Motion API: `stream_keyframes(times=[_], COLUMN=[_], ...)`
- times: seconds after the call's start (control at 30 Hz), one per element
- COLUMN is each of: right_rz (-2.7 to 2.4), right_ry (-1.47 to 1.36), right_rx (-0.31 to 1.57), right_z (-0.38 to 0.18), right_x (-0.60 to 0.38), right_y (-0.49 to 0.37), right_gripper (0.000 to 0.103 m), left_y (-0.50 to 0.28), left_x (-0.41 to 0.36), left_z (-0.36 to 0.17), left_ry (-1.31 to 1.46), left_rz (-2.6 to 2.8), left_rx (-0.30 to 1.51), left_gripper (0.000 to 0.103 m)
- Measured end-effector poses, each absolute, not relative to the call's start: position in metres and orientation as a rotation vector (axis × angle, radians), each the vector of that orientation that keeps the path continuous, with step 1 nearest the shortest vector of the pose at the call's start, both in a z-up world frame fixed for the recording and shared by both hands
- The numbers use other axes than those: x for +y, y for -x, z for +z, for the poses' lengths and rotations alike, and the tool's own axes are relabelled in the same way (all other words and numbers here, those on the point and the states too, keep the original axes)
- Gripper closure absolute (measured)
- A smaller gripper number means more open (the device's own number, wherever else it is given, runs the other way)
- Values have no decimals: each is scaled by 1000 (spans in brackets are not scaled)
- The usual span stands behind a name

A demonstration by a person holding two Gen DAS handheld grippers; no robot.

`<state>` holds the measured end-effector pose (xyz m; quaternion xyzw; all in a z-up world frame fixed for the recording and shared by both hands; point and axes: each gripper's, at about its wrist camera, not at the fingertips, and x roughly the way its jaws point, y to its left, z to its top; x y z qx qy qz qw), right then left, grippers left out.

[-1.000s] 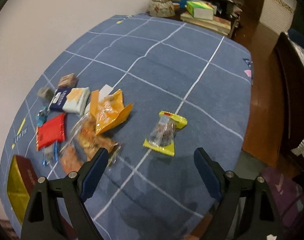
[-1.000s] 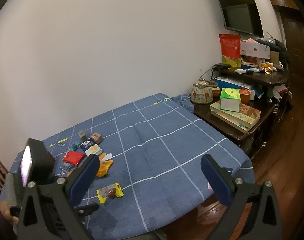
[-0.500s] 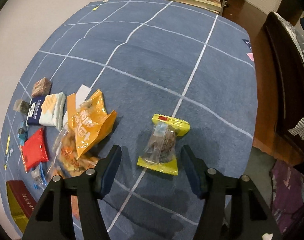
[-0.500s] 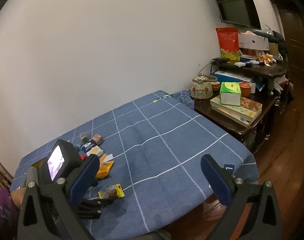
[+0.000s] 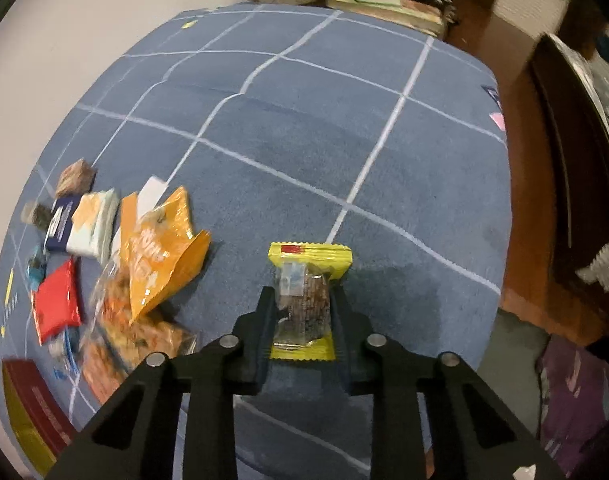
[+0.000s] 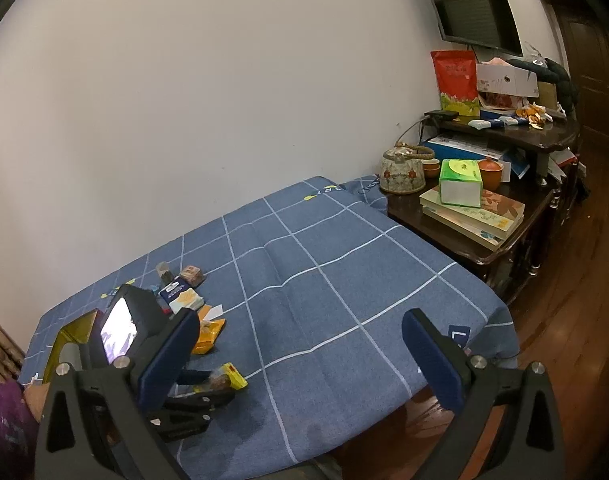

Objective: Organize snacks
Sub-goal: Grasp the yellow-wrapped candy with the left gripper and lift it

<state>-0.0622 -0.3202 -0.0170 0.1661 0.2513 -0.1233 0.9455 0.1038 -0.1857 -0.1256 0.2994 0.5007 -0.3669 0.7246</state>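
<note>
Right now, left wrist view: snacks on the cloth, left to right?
Red packet → navy-and-white pack → orange bag → yellow-ended snack packet, with the left tool closing on its sides.

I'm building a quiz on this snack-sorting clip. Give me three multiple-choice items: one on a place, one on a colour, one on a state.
1. Where does the snack pile lie from the yellow-edged packet, in the left wrist view?
A left
B right
C beyond

2. What colour is the cloth?
A green
B blue with white lines
C red

3. How is the right gripper?
A gripping a packet
B empty, jaws apart
C shut

Answers: 1 A, the pile sits leftward. 2 B, a white grid on blue. 3 B, nothing between its fingers.
</note>
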Motion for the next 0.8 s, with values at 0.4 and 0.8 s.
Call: stream_keyframes(times=[0.4, 0.8], right_rz=[-226, 90], right_ry=[-288, -241], right_rx=[593, 740], right_z=[-26, -43], right_x=[-308, -255], right_y=[52, 20], right_gripper=[0, 0], left_y=[-62, -45], left_x=[-93, -9], left_z=[-76, -8], left_ry=[-235, -87], left_rz=[-572, -439], left_rx=[1050, 942], left_gripper=[80, 80])
